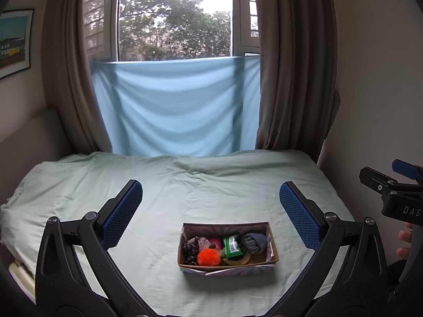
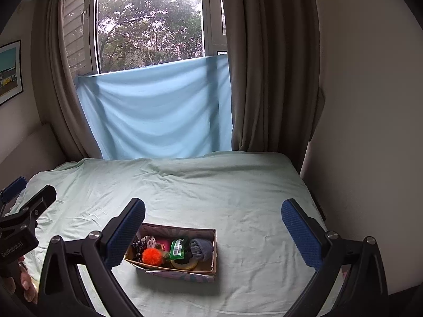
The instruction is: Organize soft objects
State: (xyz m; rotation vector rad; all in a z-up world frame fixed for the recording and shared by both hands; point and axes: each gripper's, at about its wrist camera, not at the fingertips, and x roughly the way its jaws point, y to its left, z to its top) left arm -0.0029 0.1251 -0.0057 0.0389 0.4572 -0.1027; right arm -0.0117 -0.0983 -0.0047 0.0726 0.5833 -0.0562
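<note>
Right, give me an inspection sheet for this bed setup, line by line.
Surface: pale green bedsheet, wrinkled.
Job's things: small patterned cardboard box holding an orange fluffy pompom, a grey rolled sock, a green packet, dark beads and a tape ring.
Clutter: nothing seen.
Grippers: left gripper and right gripper open, empty, above the bed.
Cables: nothing seen.
Surroundings: brown curtains, light blue cloth across the window, framed picture.

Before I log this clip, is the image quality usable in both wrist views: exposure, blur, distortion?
Left wrist view: window sky blown out, the box on the bed evenly lit and sharp, strong fisheye bending of the curtains, dark vignette at the corners. Right wrist view: same overexposed sky, box contents clear though partly hidden by a finger of the right hand-held gripper.
</note>
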